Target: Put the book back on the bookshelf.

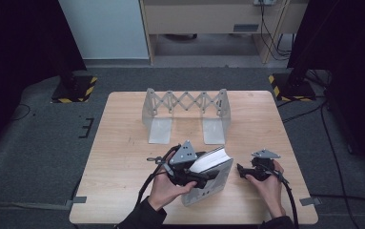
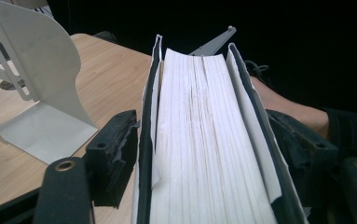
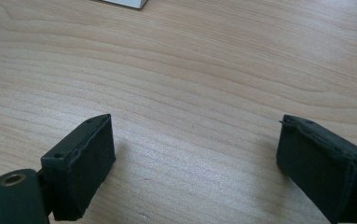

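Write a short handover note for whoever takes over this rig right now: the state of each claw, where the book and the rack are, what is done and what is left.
Left claw: astride the book, one jaw on each cover; pages face its camera, book stands on the table near the front edge.
Right claw: open, nothing between the jaws, low over bare table just right of the book.
Metal book rack: at the far side of the table, no books in it.
Done: book gripped and stood up.
Left, most likely: carry the book to the rack and set it upright between the end plates; the right claw could steady it.
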A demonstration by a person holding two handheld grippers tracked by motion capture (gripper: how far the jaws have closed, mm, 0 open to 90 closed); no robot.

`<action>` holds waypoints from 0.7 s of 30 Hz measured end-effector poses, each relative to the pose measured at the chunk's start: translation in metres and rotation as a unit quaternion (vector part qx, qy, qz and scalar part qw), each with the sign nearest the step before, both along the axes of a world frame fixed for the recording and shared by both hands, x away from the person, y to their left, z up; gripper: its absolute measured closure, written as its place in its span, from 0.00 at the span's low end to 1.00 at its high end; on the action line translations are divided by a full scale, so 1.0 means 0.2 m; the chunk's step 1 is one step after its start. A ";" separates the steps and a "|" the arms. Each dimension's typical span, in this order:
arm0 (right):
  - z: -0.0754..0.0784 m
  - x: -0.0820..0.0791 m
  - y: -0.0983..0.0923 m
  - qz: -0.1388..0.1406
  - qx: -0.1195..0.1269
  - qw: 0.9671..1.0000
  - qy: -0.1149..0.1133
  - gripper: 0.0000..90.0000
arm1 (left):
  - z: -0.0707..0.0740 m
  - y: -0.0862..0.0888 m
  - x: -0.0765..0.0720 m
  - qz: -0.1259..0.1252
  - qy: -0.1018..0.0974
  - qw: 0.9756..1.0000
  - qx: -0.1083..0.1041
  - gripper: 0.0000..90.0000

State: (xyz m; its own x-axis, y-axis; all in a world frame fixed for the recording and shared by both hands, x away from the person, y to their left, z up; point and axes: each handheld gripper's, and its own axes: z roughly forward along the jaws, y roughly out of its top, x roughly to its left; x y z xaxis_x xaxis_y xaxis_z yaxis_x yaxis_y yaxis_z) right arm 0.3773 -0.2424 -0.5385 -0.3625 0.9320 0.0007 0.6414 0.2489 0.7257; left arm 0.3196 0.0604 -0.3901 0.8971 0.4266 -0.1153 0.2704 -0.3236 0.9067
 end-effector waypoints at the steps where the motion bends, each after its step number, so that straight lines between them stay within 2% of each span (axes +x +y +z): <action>1: 0.00 0.00 0.00 -0.001 0.001 1.000 0.000 0.13 | 0.00 0.00 0.00 0.000 0.000 1.000 -0.005 0.29; 4: 0.00 0.00 0.00 -0.002 0.001 1.000 0.000 0.13 | 0.00 0.01 0.00 0.000 0.003 1.000 -0.016 0.27; 8: 0.00 0.00 0.00 0.001 0.000 1.000 0.000 0.13 | 0.00 0.01 0.00 0.000 0.003 1.000 -0.015 0.28; 12: 0.00 0.00 0.00 0.000 0.000 1.000 0.000 0.13 | 0.00 0.00 -0.01 0.007 -0.007 1.000 0.004 0.38; 16: 0.00 0.00 0.00 -0.001 0.000 1.000 0.000 0.13 | 0.00 0.00 -0.01 0.005 0.003 1.000 0.008 0.48; 21: 0.00 0.00 0.00 0.000 -0.001 1.000 0.000 0.13 | 0.00 0.00 -0.01 0.011 0.001 1.000 0.009 0.53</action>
